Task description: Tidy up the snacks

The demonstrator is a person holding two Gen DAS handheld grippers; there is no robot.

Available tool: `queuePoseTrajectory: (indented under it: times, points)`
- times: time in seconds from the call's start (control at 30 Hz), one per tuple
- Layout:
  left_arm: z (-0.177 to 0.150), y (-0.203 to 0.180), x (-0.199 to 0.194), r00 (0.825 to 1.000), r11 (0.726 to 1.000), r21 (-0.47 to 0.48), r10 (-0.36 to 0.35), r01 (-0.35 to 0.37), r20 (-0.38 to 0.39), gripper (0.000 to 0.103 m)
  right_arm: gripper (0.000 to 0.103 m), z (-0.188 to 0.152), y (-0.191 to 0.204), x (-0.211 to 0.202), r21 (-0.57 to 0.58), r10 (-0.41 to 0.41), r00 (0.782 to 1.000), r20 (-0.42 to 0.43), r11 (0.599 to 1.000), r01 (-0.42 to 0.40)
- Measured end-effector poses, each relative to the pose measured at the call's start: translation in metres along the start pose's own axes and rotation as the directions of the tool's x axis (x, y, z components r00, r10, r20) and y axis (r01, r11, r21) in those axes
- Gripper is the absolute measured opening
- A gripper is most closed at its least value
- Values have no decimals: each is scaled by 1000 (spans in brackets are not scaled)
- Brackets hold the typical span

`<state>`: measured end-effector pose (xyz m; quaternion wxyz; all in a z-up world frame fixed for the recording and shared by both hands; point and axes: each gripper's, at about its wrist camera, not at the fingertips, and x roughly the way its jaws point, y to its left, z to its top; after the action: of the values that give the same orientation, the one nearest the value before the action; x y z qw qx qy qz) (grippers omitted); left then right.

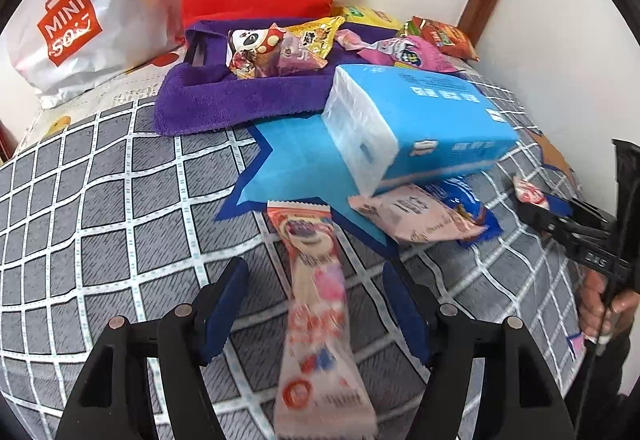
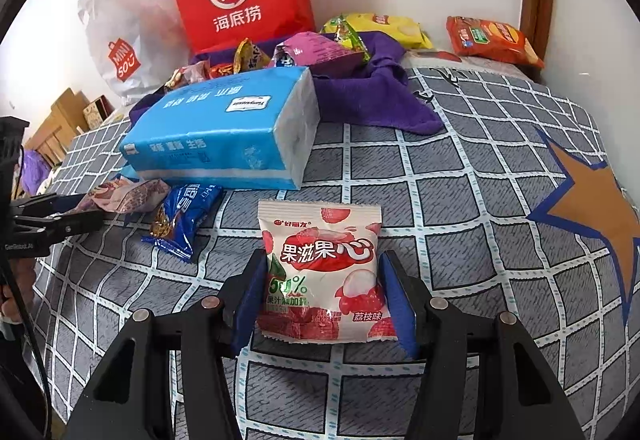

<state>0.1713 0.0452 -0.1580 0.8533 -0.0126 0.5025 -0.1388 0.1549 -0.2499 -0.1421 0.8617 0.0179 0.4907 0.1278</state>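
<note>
right gripper (image 2: 326, 296) pinching lychee gummy packet (image 2: 322, 272) over checked bedspread (image 2: 460, 176). left gripper (image 1: 316, 304) spread, long pink snack bar (image 1: 316, 304) lying loose between pads, below blue tissue pack (image 1: 416, 120).

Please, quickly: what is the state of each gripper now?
Left gripper: open, long pink snack packet between the fingers, not gripped.
Right gripper: shut on lychee gummy packet.

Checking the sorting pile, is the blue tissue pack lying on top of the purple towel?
No, the blue plastic-wrapped tissue pack lies on the grey checked bedcover, in front of the purple towel.
</note>
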Motion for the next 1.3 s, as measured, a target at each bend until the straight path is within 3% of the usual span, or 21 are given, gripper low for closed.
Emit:
queuePoseTrajectory:
  times: [0.1,0.13,0.4,0.7,0.83,0.97,1.3]
  points:
    - [-7,-5,-1,992,993,47,110,-112,58,26,57,0,-2,0,11,-6,1000,-1,1000,6]
    - [-8,-5,-1,991,992,53,114,-117,68,23,57,0,-2,0,12,-4,1000,-1,1000,4]
    - [-17,6,-9,994,998,5,54,-55,93,25,58,5,5,6,-9,-57,998,-10,998,57]
    - [-15,2,-5,995,999,9,45,-46,92,27,59,4,8,9,-31,-89,996,-17,996,89]
    - [-16,8,-5,995,1000,-26,2,1,98,28,58,4,13,10,-55,-118,993,-21,992,117]
    - [-16,15,-6,994,997,-62,-39,46,106,28,59,4,14,10,-54,-113,993,-22,992,112]
    - [-17,18,-6,993,995,-78,-48,57,113,24,58,4,15,10,-56,-114,993,-19,992,113]
